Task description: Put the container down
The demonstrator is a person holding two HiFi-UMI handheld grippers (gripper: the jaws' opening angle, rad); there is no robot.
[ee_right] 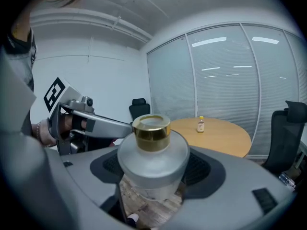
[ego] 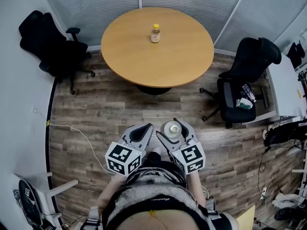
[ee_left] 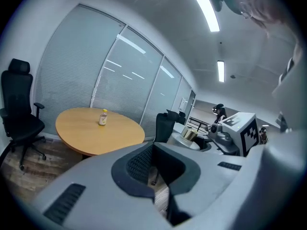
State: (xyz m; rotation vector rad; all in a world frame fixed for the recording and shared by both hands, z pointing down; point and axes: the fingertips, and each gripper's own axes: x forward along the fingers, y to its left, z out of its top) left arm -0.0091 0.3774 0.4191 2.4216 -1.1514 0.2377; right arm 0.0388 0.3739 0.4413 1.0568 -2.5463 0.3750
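Right tool: clenched wide about container, carried well short of counter and aimed toward it, presumably for setting down there.
Container: frosted glass, round-shouldered, smooth; cap gold, cylindrical, metallic.
Left tool: closed, empty, level beside right tool, likely idle.
Counter: round, tan wood-look top, bare save small yellow-capped bottle toward far side.

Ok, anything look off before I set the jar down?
Nothing stands out. The jar is held squarely in the right gripper, cap on, nothing spilled. The table holds only a small upright bottle.
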